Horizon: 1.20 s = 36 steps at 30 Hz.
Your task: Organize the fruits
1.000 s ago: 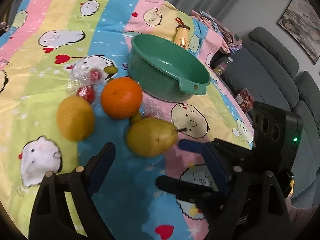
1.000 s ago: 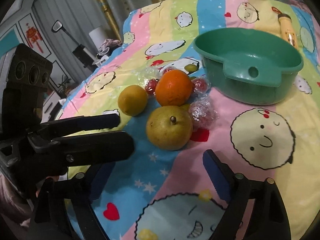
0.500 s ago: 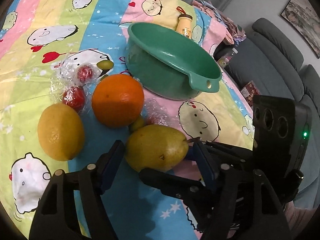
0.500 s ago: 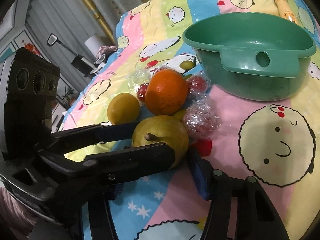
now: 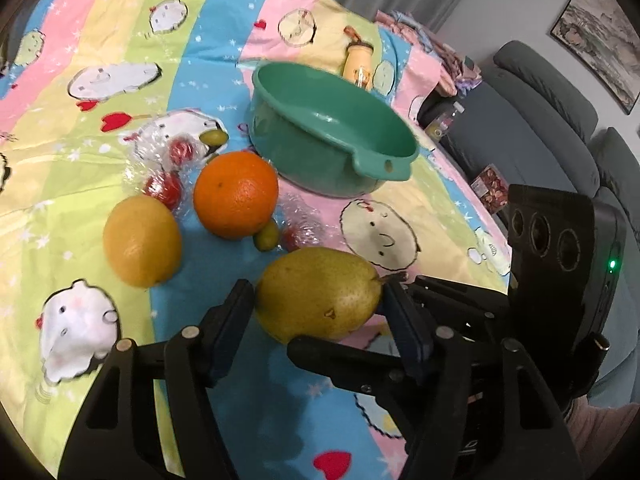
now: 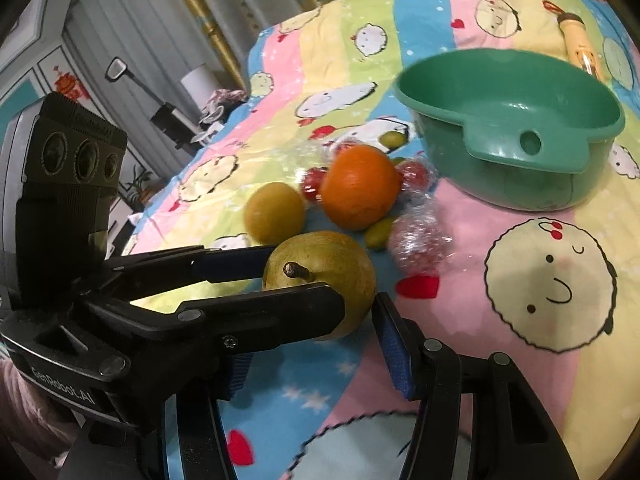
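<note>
A yellow-green pear (image 5: 316, 292) (image 6: 324, 264) is gripped from two sides at once. My left gripper (image 5: 316, 304) is shut on it, one pad on the fat end and one by the stem. My right gripper (image 6: 316, 340) is shut on it too. Its right pad (image 6: 390, 328) presses the pear's side, and its left finger is hidden behind the left gripper's fingers (image 6: 260, 308). Behind the pear lie an orange (image 5: 236, 194) (image 6: 360, 186) and a lemon (image 5: 140, 240) (image 6: 274, 218). The green bowl (image 5: 384, 160) (image 6: 520, 148) stands beyond them with nothing in it.
Red fruits in clear wrap (image 5: 164, 190) (image 6: 416, 240) and small green fruits (image 5: 267, 236) (image 6: 380, 234) lie around the orange. A yellow bottle (image 5: 360, 64) (image 6: 578, 40) lies behind the bowl. A grey sofa (image 5: 540, 112) stands past the table's right edge.
Both grippers came in around the pear with wide jaws, and both pairs of jaws narrowed onto it. The pear now stays fixed between the pads while the other fruit shifts slightly in view.
</note>
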{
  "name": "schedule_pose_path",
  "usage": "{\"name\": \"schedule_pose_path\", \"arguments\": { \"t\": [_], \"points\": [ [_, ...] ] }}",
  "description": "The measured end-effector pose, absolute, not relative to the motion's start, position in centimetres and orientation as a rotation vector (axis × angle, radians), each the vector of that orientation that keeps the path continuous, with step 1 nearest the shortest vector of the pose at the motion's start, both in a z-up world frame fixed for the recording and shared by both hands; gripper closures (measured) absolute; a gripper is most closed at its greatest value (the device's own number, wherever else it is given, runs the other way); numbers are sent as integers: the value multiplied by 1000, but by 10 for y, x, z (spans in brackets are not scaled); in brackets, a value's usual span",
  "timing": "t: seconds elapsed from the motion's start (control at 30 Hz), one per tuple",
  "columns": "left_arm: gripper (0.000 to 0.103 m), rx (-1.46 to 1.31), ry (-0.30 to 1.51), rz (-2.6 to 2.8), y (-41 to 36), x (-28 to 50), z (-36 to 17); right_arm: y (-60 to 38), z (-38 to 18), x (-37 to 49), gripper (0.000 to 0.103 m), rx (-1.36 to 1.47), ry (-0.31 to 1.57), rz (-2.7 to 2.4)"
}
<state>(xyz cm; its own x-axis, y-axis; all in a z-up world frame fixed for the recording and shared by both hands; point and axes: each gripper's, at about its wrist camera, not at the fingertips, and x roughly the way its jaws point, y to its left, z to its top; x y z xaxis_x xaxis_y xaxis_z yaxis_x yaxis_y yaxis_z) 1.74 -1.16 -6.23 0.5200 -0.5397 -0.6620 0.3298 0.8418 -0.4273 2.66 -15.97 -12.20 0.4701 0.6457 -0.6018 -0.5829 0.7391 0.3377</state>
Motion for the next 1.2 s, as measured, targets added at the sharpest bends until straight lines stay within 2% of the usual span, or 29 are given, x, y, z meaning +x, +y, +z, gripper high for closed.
{"name": "schedule_pose_path", "arguments": {
  "t": [0.2,0.5,0.7,1.03,1.13,1.2],
  "points": [
    [37,-258,810,-540,-13,17,-30,-161,-91,15,45,60,663,753],
    [37,-203,747,-594,-41,71,14,-190,-49,49,45,97,542,696],
    [37,-279,836,-627,-57,121,-1,-211,-50,90,45,139,595,642],
    [37,-309,929,-606,-69,148,-14,-219,-65,117,45,162,679,592],
    [34,-297,923,-589,-66,145,-12,-220,-62,115,41,153,678,564],
    [23,-302,904,-569,-57,141,-7,-223,-57,108,32,140,655,537]
  ]
}}
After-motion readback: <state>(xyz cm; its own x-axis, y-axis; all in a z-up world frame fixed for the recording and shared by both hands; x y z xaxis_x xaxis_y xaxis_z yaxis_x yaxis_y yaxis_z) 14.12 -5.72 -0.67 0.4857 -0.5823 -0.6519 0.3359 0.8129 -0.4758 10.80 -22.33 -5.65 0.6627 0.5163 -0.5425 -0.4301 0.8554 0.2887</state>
